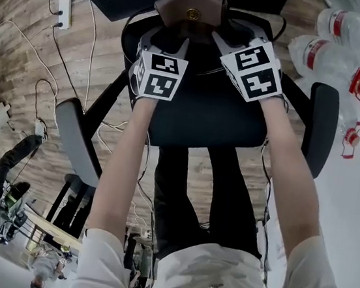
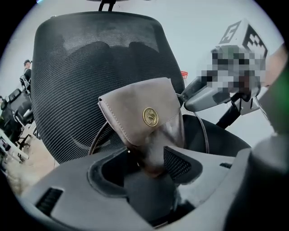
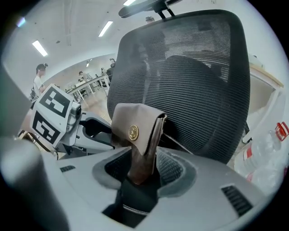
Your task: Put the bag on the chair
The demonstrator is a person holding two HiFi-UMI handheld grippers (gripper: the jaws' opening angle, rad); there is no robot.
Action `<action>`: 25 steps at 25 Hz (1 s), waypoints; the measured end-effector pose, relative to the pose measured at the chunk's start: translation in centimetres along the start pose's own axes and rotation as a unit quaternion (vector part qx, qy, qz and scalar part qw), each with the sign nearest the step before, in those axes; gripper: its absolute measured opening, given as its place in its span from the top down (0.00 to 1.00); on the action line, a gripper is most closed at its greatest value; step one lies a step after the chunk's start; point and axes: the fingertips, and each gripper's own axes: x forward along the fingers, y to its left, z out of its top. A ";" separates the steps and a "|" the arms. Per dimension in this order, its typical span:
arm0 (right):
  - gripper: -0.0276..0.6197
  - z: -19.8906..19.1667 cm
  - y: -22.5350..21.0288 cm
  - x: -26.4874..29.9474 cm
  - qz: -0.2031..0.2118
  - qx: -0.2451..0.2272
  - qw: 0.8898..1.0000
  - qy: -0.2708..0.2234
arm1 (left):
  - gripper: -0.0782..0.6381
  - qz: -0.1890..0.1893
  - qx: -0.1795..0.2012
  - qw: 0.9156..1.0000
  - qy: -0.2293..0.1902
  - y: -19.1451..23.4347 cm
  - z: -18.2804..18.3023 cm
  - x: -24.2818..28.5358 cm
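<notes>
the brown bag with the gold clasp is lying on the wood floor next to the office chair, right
Not on the floor. The brown bag with the gold clasp is on the office chair's seat, just in front of the mesh backrest. The head view shows it.

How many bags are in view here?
1. The brown bag sits at the back of the chair seat, between the open jaws of the left gripper and right gripper. No other shows.
</notes>
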 end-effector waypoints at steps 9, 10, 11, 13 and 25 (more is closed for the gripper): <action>0.68 0.4 0.2 -1.2 0.003 -0.007 1.000 -0.007 | 0.56 0.012 -0.035 0.999 -0.010 -0.8 -0.6 -1.8; 0.68 0.4 0.2 -1.3 0.002 -0.007 1.000 -0.007 | 0.56 0.014 -0.037 0.999 -0.010 -0.8 -0.6 -1.9; 0.68 0.4 0.2 -1.4 0.002 -0.005 1.000 -0.008 | 0.56 0.016 -0.039 0.999 -0.011 -0.7 -0.7 -2.1; 0.68 0.3 0.5 -1.6 0.001 -0.002 1.000 -0.009 | 0.56 0.017 -0.044 0.999 -0.011 -0.7 -1.0 -2.5; 0.70 0.3 2.8 -4.7 0.008 0.013 1.000 -0.026 | 0.56 0.012 -0.064 0.996 -0.062 -2.1 1.2 -8.3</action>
